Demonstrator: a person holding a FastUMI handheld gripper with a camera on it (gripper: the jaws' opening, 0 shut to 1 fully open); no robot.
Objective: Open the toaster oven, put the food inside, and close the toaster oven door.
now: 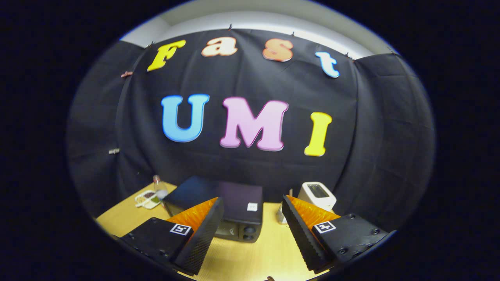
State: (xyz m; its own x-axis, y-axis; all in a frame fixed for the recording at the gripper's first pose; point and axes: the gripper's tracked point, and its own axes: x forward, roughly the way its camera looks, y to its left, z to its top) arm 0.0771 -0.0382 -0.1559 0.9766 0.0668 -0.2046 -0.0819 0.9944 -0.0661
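Observation:
A dark toaster oven stands on the wooden table, beyond my fingers and a little toward the left one. Its flat top faces me, and two round knobs show on its front between the fingers. The left finger hides most of the front, so I cannot tell how the door stands. My gripper is open, held well above the table, with nothing between its fingers. A small white tray with some food on it lies left of the oven.
A clear plastic bottle stands beside the tray. A white pop-up toaster sits at the back right by the black cloth wall. A small pale object rests just right of the oven.

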